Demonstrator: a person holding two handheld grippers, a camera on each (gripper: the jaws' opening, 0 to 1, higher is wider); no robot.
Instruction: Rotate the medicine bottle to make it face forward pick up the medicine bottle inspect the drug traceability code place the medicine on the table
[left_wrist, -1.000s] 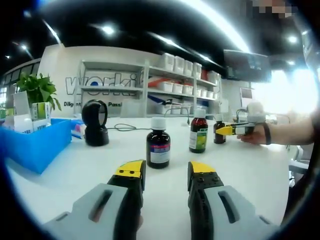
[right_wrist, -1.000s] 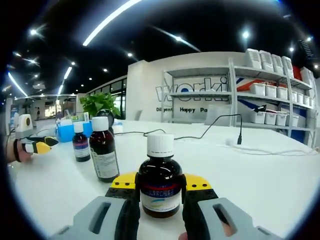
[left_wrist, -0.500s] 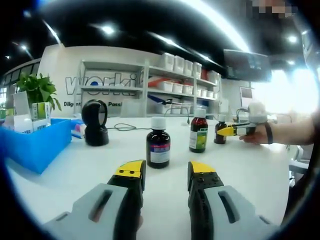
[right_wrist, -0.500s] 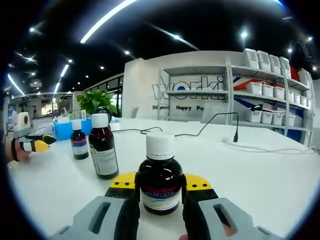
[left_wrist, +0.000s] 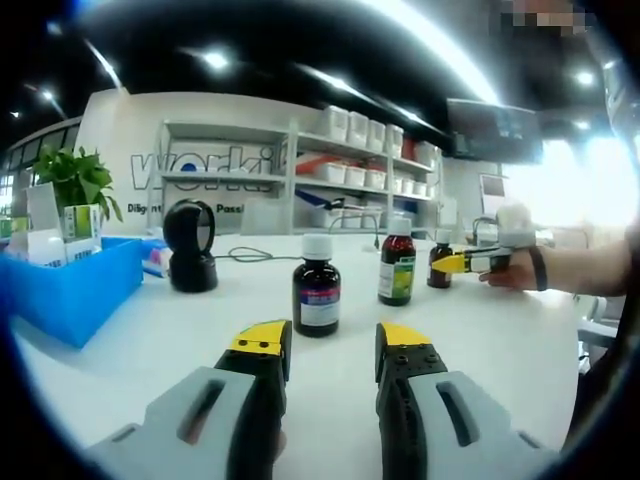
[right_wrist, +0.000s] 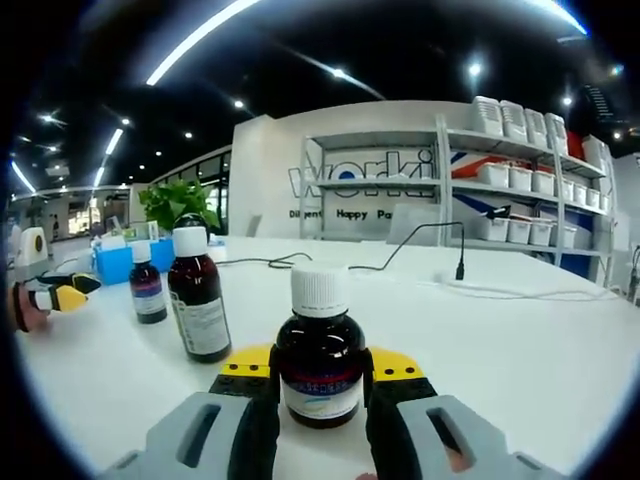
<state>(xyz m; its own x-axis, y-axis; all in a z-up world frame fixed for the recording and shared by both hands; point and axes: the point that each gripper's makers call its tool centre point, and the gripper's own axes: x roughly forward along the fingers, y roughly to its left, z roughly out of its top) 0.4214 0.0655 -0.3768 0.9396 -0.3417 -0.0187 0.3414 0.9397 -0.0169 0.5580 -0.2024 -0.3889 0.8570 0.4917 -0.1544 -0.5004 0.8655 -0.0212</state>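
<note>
Jaws of the left gripper (left_wrist: 331, 345) are seen parted in the left gripper view, with bare white bench (left_wrist: 500, 340) between the yellow tips and nothing held. Just beyond the tips a dark medicine bottle (left_wrist: 316, 286) with a white cap is stood upright on the bench. Further back and to the right a taller bottle with a green label (left_wrist: 397, 262) is stood, and past it a third small bottle (left_wrist: 438, 258) is met by the yellow tips of the right gripper (left_wrist: 452, 262), which is held by a hand (left_wrist: 512, 272) reaching in from the right edge. Toward the left edge of the bench a blue bin (left_wrist: 70, 285) holding small boxes is placed, with a black ring-shaped stand (left_wrist: 190, 245) beside it and a green plant (left_wrist: 75, 178) behind. Shelves with white boxes (left_wrist: 350, 150) are lined along the back wall.

Seen from the right gripper view, the right gripper (right_wrist: 320, 372) is closed on the small bottle (right_wrist: 319, 358), whose sides are pressed by both yellow tips; its base appears to be on the bench (right_wrist: 540, 360), though this cannot be told for certain. To the left the taller bottle (right_wrist: 197, 294) and the first bottle (right_wrist: 146, 283) are stood in a row, apart from each other. At the far left edge the left gripper (right_wrist: 62, 297) is seen. A black cable (right_wrist: 400, 255) is laid across the back of the bench.
</note>
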